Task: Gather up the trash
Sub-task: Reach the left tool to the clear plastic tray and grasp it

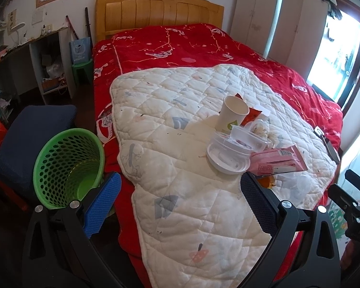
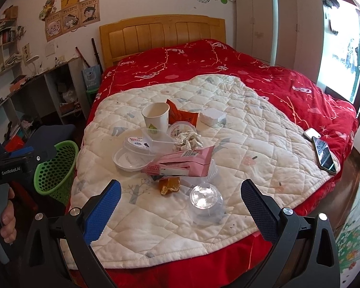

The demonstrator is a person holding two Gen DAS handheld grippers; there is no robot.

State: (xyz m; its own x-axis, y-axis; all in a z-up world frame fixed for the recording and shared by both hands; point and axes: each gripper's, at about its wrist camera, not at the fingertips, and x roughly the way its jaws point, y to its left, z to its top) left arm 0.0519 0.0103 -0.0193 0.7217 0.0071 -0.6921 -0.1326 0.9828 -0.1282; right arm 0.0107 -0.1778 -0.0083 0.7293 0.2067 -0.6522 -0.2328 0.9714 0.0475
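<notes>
Trash lies in a heap on a white quilt (image 2: pixel 240 124) on the bed: a paper cup (image 2: pixel 155 115), an orange wrapper (image 2: pixel 182 115), clear plastic tubs (image 2: pixel 136 148), crumpled paper (image 2: pixel 188 140), a pink wrapper (image 2: pixel 180 164), a brown peel (image 2: pixel 169 184) and a clear dome lid (image 2: pixel 205 198). The cup (image 1: pixel 232 115), tubs (image 1: pixel 228 156) and pink wrapper (image 1: pixel 279 160) also show in the left wrist view. A green mesh bin (image 1: pixel 69 165) stands on the floor left of the bed. My left gripper (image 1: pixel 180 199) is open and empty above the quilt's near part. My right gripper (image 2: pixel 180 204) is open and empty, just short of the lid and peel.
A phone (image 2: pixel 325 154) and a white object (image 2: pixel 312 134) lie at the quilt's right edge. A white box (image 2: pixel 212 116) sits behind the heap. A blue chair (image 1: pixel 33 134) stands by the bin. Shelves (image 1: pixel 48 67) line the left wall; a wardrobe (image 2: pixel 276 28) stands back right.
</notes>
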